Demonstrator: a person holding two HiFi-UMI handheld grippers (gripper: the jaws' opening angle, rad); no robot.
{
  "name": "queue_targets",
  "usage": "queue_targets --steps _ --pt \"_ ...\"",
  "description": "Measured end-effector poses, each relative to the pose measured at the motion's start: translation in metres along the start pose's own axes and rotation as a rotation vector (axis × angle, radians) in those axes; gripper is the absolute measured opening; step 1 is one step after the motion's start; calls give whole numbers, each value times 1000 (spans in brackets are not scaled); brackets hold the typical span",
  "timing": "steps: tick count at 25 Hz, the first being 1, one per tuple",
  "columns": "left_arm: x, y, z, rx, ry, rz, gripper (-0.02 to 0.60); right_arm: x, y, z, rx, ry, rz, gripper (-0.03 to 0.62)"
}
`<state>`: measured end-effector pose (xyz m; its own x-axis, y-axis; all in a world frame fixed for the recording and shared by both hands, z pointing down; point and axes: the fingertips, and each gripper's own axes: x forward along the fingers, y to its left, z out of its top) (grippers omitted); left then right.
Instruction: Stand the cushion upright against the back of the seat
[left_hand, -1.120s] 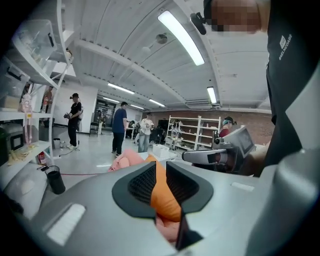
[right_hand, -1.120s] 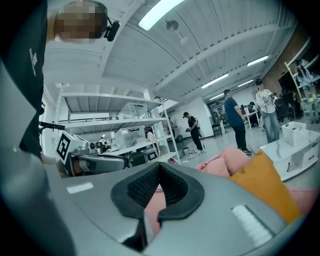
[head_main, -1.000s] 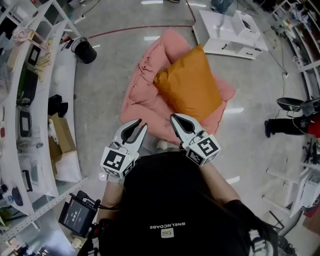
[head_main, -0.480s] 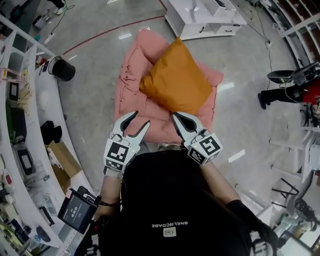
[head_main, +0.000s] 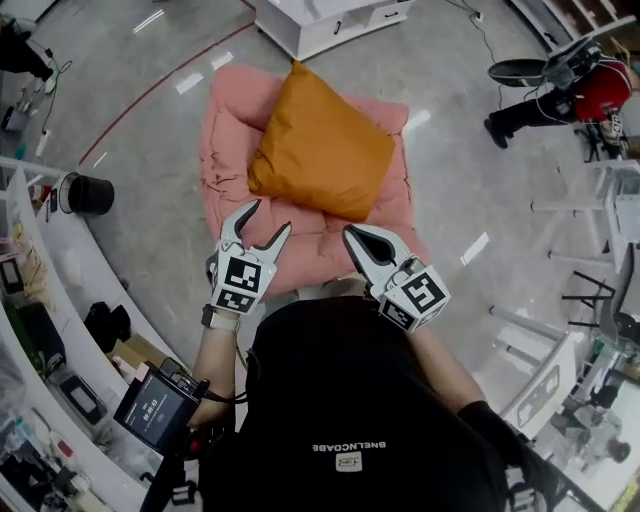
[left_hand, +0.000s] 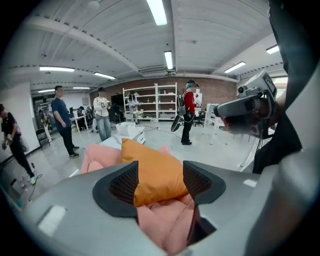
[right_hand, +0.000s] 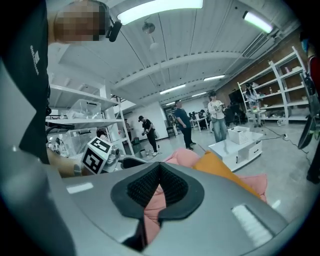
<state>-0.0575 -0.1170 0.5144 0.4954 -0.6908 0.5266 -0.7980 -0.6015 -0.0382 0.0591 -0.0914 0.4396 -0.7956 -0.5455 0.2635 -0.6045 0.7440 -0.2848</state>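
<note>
While the right gripper (head_main: 352, 233) keeps its jaws pressed together with nothing pinched, as in both earlier head views, the left gripper (head_main: 270, 215) has changed. Its jaws were nearly closed a second ago, have just been opening, and now stand spread wide. Nothing is between them. The left gripper view shows the cushion (head_main: 320, 145) only through the gap, farther off and untouched.

Other changes against the earlier head views:
- Left gripper has come forward, its tips now over the near edge of the pink seat (head_main: 225, 150).
- Right gripper has hardly shifted; its tips lie at the seat's near edge, just beside the cushion's near corner.
- The head view has swung: seat and cushion sit higher in frame, and the black bin (head_main: 90, 193) has dropped to the left edge.
- Cushion's place on the seat is unchanged.

Cushion:
- Orange, square and plump, with a smooth cover and pointed corners.
- Set diagonally on the seat, which lies on the grey floor (head_main: 470, 150); one corner points away from the person.
- In the left gripper view its far corner rides higher than the near edge, so it is tilted, not upright.
- Pink padding shows around it on all sides.
</note>
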Motion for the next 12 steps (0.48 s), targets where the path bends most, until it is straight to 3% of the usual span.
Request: queue_targets --steps 6,12 --pt "34 9 -7 98 94 -33 307 -36 -10 -1 32 -8 -139 3" --pt "73 30 -32 122 186 -37 333 -63 -14 -11 55 -11 -267 3"
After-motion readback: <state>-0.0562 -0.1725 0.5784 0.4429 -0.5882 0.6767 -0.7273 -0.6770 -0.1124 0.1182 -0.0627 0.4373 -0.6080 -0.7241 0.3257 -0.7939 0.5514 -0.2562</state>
